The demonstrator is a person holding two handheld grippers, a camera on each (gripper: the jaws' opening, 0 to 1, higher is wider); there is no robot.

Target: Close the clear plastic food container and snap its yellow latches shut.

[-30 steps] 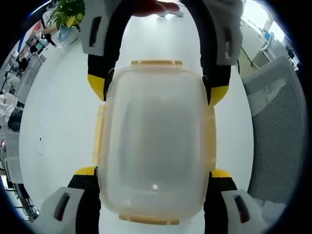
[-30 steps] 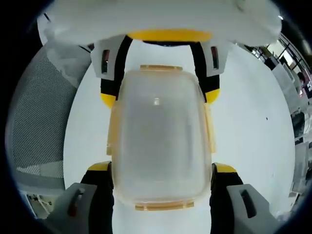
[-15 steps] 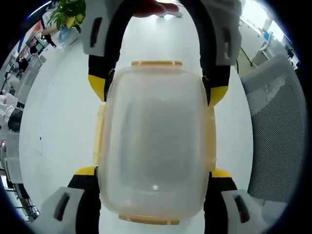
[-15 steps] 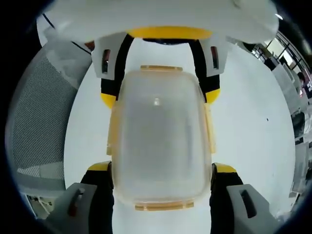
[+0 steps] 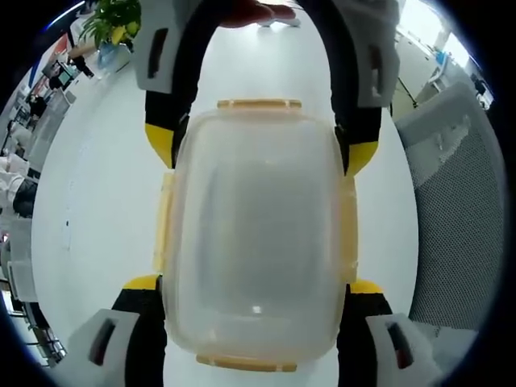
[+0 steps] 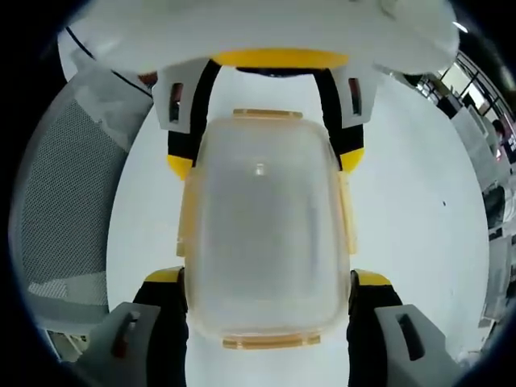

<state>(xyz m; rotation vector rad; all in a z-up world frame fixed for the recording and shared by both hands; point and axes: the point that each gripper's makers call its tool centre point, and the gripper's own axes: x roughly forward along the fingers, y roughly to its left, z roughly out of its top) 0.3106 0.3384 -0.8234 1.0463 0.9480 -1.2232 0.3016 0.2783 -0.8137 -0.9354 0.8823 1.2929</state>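
Your left tool [image 5: 254,290] has its two yellow-tipped jaws spread wide, one on each long side of the clear plastic food container [image 5: 256,234], with the tips right against the near corners of the box. Whether they press on it or merely flank it cannot be told. The container lies flat on the white surface [image 5: 97,201], lid on, directly between your two tools and lengthwise along both of them.

In the left gripper view, your right tool [image 5: 262,149] comes in from the far end, its jaws also wide apart and straddling the far corners of the container. The right gripper view gives the mirror picture: your right tool [image 6: 266,282] brackets the near end of the container [image 6: 264,230], and your left tool [image 6: 264,157] brackets the far end. Here too, actual contact is unclear.

The yellow latches [image 5: 168,222] sit along all four edges of the lid: one at each short end and one on each long side. From above they lie close to the rim, but whether they are snapped down cannot be judged.

A grey mesh office chair [image 5: 455,218] stands beside the surface, and a potted plant [image 5: 109,24] sits at its far edge.
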